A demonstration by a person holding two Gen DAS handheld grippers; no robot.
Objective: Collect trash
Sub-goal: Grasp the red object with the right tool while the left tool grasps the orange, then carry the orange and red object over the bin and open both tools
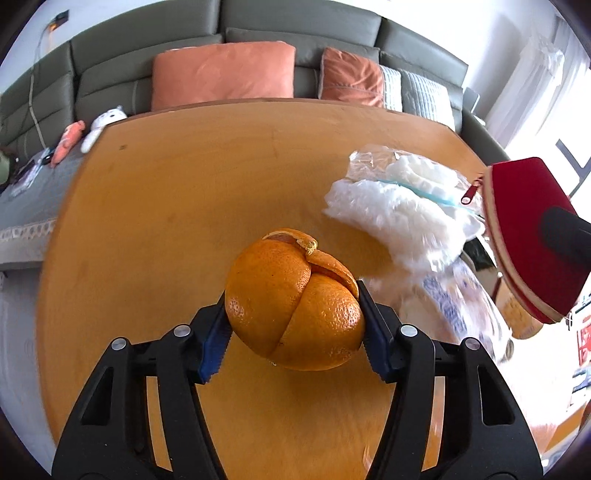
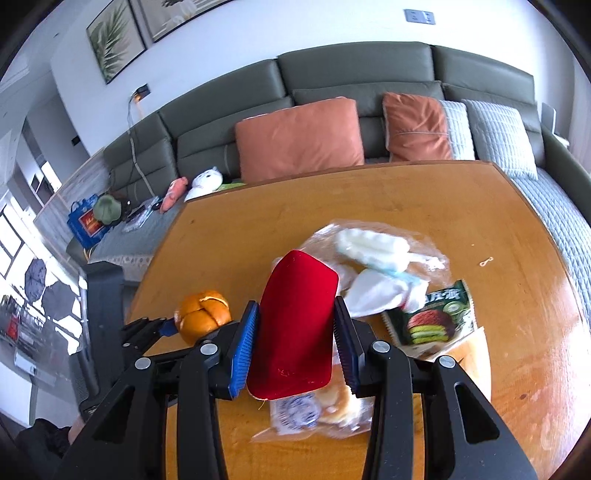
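A hollow orange peel [image 1: 291, 302], split along its seams, sits between the blue pads of my left gripper [image 1: 293, 334], which is shut on it just above the wooden table [image 1: 184, 184]. The same orange peel [image 2: 202, 314] shows at the left of the right wrist view. My right gripper [image 2: 295, 339] is shut on a red table-tennis paddle [image 2: 295, 325], which also shows as a red paddle [image 1: 528, 236] at the right edge of the left wrist view. A heap of crumpled white plastic wrappers [image 1: 399, 206] lies to the right of the peel.
A green snack packet [image 2: 436, 317] and a clear bag with bread [image 2: 317, 410] lie on the table near the paddle. A grey sofa [image 1: 295, 29] with orange cushions [image 1: 225, 74] stands behind the table. Soft toys [image 1: 103, 125] lie on the sofa seat at left.
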